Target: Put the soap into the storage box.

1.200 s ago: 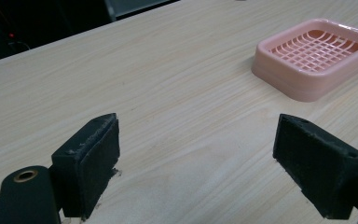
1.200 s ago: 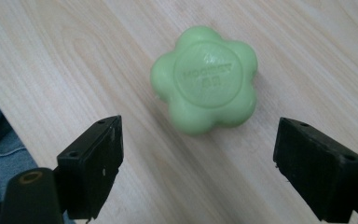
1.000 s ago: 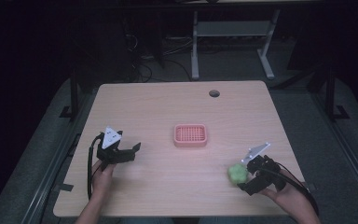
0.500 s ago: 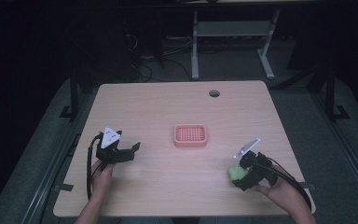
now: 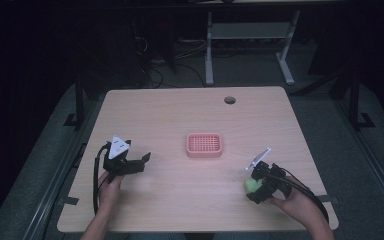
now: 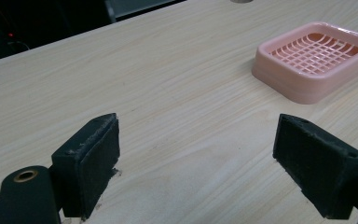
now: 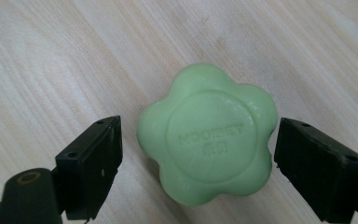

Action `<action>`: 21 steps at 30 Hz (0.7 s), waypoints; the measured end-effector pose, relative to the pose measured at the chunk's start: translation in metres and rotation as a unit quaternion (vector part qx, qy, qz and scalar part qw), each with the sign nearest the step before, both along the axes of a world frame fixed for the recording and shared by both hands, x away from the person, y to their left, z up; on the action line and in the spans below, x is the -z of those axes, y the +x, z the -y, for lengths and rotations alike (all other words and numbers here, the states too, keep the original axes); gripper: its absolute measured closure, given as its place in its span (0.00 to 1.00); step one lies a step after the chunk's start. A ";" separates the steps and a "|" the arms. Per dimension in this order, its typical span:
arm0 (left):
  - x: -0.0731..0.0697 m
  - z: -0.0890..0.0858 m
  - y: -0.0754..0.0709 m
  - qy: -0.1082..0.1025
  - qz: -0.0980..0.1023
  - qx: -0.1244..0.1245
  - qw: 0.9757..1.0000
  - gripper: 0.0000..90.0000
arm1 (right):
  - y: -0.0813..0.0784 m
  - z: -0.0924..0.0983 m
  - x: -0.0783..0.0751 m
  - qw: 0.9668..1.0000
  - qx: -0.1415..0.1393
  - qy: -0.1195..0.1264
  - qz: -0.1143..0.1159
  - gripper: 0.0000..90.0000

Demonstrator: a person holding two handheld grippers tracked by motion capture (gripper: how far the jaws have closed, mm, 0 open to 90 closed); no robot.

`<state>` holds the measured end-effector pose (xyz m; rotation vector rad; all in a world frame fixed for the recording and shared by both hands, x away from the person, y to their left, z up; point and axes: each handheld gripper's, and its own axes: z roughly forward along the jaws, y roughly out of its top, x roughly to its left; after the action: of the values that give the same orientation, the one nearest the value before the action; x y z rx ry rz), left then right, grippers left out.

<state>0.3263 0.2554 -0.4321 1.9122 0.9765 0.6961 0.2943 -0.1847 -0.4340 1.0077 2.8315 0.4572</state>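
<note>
Green soap [image 7: 208,140] (flower-shaped) near worktop [image 5: 180,115] right edge, between spread jaws of right gripper [image 7: 198,158]; left gripper [image 6: 196,154] spread too.

A green flower-shaped soap [image 7: 208,147] with a round embossed stamp lies flat on a pale wooden table [image 7: 51,60]. The right gripper [image 7: 198,158] brackets it, black jaws spread either side, not touching.
</note>
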 end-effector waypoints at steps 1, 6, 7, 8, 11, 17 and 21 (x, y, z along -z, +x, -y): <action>0.000 0.000 0.000 0.001 0.000 0.000 1.000 0.16 | 0.000 -0.001 0.001 1.000 0.000 -0.004 -0.001 0.16; 0.000 0.000 0.000 0.000 0.000 0.000 1.000 0.16 | 0.003 -0.002 0.003 1.000 0.000 -0.013 -0.002 0.16; 0.000 0.000 0.000 0.000 0.000 0.000 1.000 0.16 | 0.004 -0.002 0.003 1.000 0.002 -0.016 -0.003 0.17; 0.000 0.000 0.000 -0.001 0.000 0.000 1.000 0.16 | 0.004 -0.003 0.003 1.000 0.002 -0.018 -0.002 0.17; 0.000 0.000 0.000 -0.001 0.001 0.000 1.000 0.16 | 0.005 -0.004 0.003 1.000 0.000 -0.021 -0.003 0.17; 0.000 -0.001 0.000 0.000 0.000 -0.001 1.000 0.16 | 0.005 -0.004 0.006 1.000 0.002 -0.028 -0.004 0.17; 0.000 -0.001 0.000 -0.002 0.000 -0.001 1.000 0.16 | 0.006 -0.006 0.007 1.000 0.000 -0.027 -0.008 0.18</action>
<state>0.3260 0.2559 -0.4317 1.9089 0.9787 0.6947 0.3006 -0.1790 -0.4414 1.0067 2.8414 0.3706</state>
